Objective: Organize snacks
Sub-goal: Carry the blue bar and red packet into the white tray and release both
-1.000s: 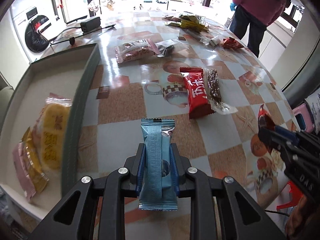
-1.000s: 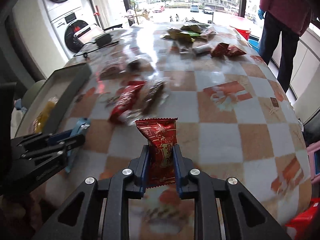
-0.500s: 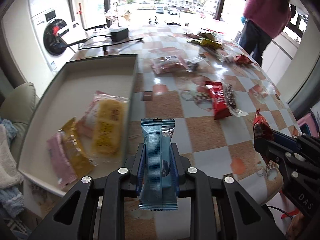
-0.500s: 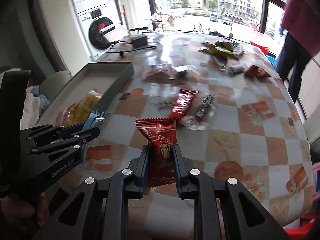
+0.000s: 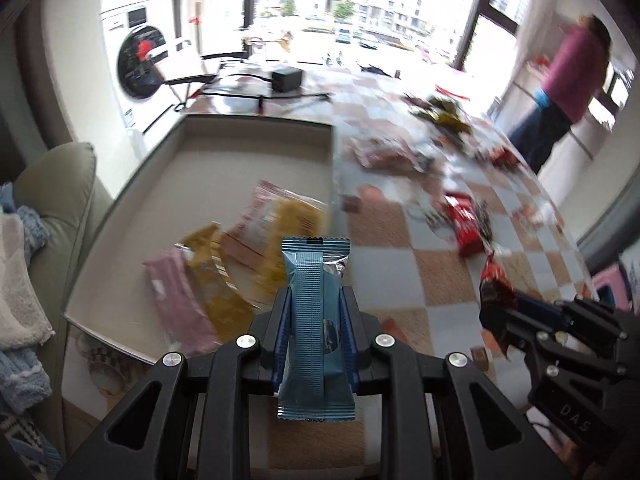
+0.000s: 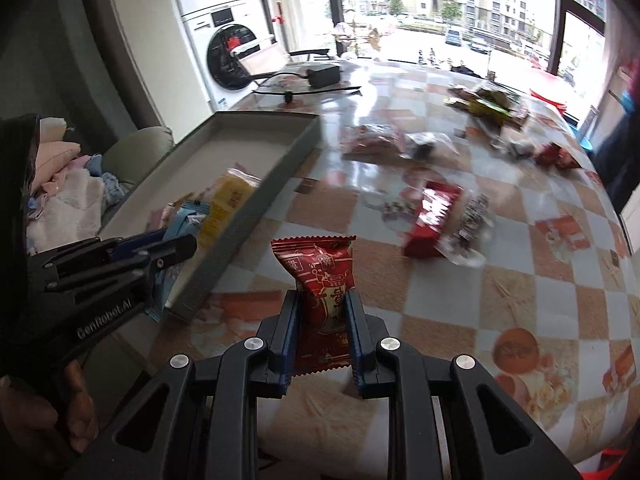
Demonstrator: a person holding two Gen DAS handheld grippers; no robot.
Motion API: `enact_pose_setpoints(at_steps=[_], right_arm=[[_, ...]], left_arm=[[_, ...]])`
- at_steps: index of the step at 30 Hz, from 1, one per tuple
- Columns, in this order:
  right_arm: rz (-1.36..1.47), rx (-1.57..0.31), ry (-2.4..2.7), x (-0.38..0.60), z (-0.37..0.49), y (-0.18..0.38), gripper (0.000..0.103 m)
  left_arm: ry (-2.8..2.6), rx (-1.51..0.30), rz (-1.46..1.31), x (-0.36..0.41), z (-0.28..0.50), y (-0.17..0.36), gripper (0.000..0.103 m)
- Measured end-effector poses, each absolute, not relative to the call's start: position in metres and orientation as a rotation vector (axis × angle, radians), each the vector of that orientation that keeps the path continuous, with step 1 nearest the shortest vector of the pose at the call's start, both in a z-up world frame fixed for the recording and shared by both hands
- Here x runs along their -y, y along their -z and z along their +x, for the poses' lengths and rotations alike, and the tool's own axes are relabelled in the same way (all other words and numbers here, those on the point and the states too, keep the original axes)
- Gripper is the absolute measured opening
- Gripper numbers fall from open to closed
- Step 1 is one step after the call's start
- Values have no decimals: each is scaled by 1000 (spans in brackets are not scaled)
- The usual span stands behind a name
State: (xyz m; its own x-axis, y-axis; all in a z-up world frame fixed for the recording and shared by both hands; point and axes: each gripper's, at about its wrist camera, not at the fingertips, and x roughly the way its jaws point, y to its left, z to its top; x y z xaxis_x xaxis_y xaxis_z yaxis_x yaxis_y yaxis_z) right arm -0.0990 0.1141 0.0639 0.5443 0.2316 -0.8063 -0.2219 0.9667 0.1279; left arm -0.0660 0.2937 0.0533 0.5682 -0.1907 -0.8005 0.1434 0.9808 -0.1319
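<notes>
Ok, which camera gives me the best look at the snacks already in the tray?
The left wrist view: it looks down into the tray, showing the pink, yellow and brown packets, though blurred. In the right wrist view the tray's wall and the left tongs hide most of them.

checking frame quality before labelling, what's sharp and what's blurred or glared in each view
Left wrist view: blue wafer packet in the left tongs is sharp; tray snacks and table smear with motion blur; windows blown out. Right wrist view: red snack packet in the right tongs crisp; window glare streaks the tabletop, far snacks blurred.
</notes>
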Motion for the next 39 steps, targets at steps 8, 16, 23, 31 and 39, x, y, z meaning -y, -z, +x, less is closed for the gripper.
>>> enact_pose_setpoints(at_steps=[8,16,23,31,39], right_arm=[[9,-941,-356,-172,-33,-76,24],[-109,-963,-412,-250,51,-79,24],[-167,-956,-400,-249,60,-90,97],[-132,-694,-372,-197,33,-228,103],[-145,-474,-310,-189,7,-429,103]], left_arm=[[101,-941,-107,-351,-14,-59,25],[47,-1033,-99,-380,47,-38,32],[56,-1040,-161,-388,42,-36,78],[131,-1007,-181,-359,-1,-56,80],[230,-1047,-131,-300,-32,-65,83]])
